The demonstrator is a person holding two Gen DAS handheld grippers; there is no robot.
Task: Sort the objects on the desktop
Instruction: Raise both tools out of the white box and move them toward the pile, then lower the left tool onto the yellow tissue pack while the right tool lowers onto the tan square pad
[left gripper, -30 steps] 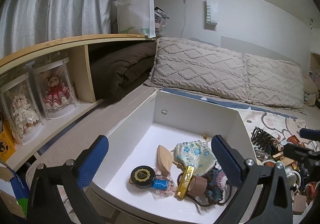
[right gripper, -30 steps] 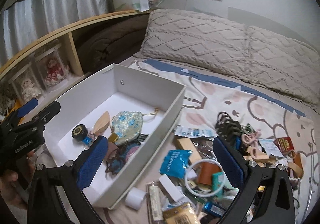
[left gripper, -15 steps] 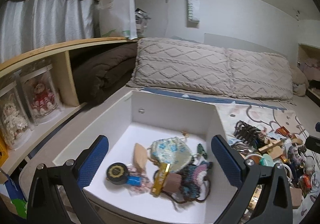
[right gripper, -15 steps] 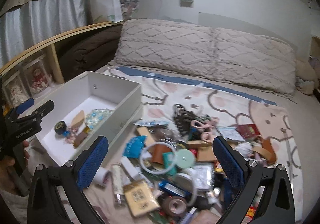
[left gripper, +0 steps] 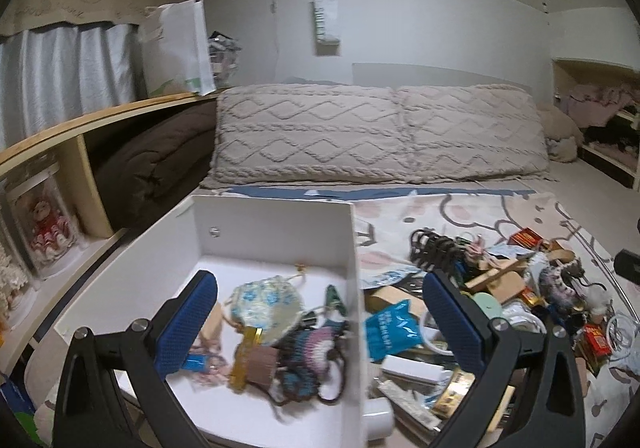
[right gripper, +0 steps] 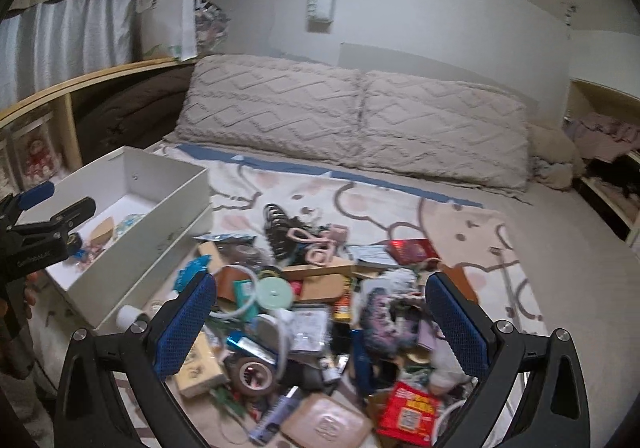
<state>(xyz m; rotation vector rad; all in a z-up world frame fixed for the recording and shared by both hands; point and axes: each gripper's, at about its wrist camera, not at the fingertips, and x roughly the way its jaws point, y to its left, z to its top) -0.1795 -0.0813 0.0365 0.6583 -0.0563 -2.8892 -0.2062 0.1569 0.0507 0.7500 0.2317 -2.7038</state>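
Both views swung right | white box (left gripper: 276,232) part-filled | both hand-held grippers (right gripper: 320,324) apart, empty

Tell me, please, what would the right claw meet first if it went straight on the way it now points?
Probably the pile of small objects on the bed: the open right claw points down at its middle, near the clear packet. Depth is unclear.

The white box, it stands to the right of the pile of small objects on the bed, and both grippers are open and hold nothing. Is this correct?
Not quite. The white box stands to the left of the pile, as the right wrist view shows. The left gripper and right gripper are indeed open and hold nothing.
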